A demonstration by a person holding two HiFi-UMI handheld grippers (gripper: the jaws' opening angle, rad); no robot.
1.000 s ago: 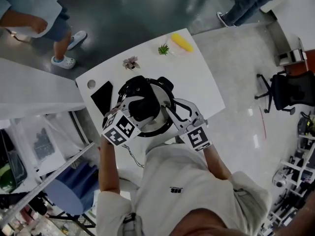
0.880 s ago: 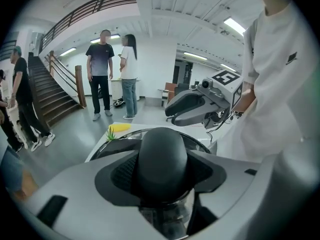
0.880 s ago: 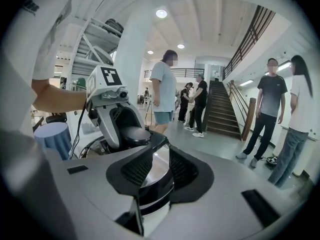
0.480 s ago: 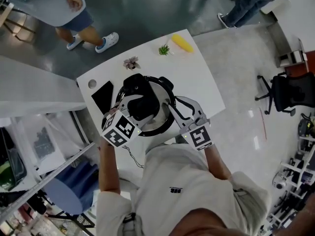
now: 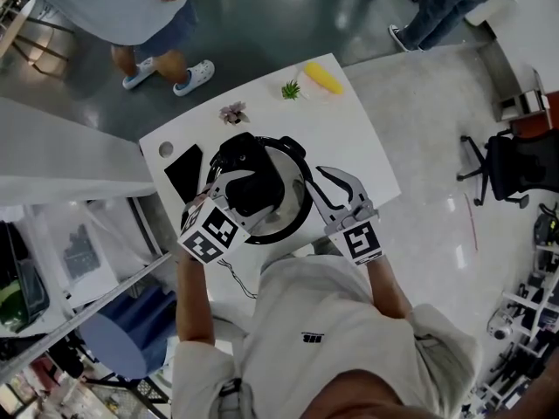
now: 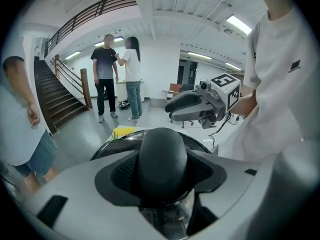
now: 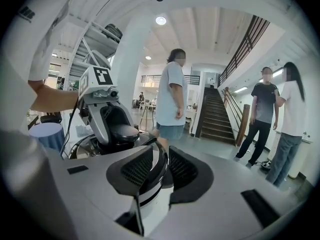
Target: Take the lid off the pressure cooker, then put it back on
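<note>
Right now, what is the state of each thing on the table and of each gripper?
pressure cooker: upright on the table, closed.
lid: seated on the cooker, not lifted.
left gripper: shut on the lid's knob.
right gripper: jaws apart beside the cooker's rim, holding nothing.
black tablet: lying flat, screen dark.

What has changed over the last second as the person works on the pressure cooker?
The right gripper, jaws open, drew back rightward from the rim of the pressure cooker. A bystander walked right beyond the table. The left gripper stayed clamped on the lid knob.
</note>
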